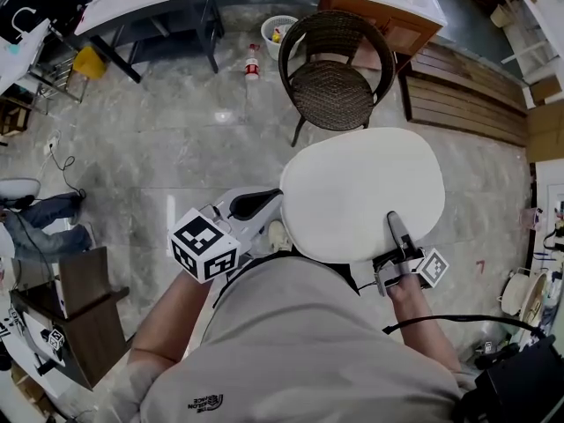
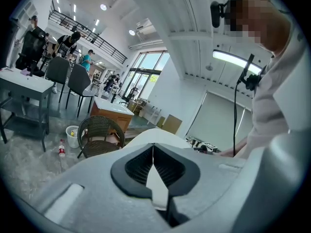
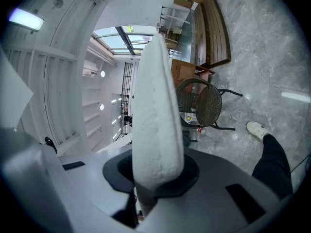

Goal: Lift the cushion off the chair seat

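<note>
Grey marble floor (image 1: 176, 139), wicker chair (image 1: 339, 86) standing ahead. White cushion (image 1: 361, 192) is off the seat, held up flat in the air, nearer the person than the chair. Left gripper (image 1: 269, 199) fingers pinched closed on its left edge. Right gripper (image 1: 396, 223) fingers clamped on its near right edge.

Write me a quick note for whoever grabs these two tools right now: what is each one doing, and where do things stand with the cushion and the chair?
The left tool is shut on the left edge of the cushion.
The right tool is shut on its near right edge.
The cushion hangs roughly flat between both tools, clear of the chair, whose seat is bare.
Done: cushion lifted off the seat.
Left: nothing of the lift; hold both grips until you choose where to put it.
</note>
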A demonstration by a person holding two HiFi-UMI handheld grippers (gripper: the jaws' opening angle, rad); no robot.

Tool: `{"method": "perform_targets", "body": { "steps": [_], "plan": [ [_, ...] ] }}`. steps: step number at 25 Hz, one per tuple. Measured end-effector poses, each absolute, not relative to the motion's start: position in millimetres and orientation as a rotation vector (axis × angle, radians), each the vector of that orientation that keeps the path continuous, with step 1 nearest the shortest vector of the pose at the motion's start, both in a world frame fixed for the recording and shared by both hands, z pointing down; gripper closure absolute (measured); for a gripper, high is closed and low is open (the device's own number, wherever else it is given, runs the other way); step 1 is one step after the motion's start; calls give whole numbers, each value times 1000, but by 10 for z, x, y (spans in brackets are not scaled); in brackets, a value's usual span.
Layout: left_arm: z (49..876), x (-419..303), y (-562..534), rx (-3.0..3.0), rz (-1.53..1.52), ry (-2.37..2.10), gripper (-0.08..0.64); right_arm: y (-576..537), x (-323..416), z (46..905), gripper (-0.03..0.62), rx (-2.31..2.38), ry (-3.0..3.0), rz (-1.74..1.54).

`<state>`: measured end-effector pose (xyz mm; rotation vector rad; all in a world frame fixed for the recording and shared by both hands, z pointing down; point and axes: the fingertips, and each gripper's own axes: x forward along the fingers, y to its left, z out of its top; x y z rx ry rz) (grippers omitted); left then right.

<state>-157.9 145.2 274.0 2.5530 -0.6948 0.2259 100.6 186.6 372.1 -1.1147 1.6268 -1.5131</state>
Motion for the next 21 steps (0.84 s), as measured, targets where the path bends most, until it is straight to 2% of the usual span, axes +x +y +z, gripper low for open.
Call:
{"method": "perform_targets", "body": {
  "steps": [21],
  "plan": [
    [2773,-1329,1504,2572,257,-636,552,2010,1198,3797,535,-1135,1598,-1490]
  ]
}}
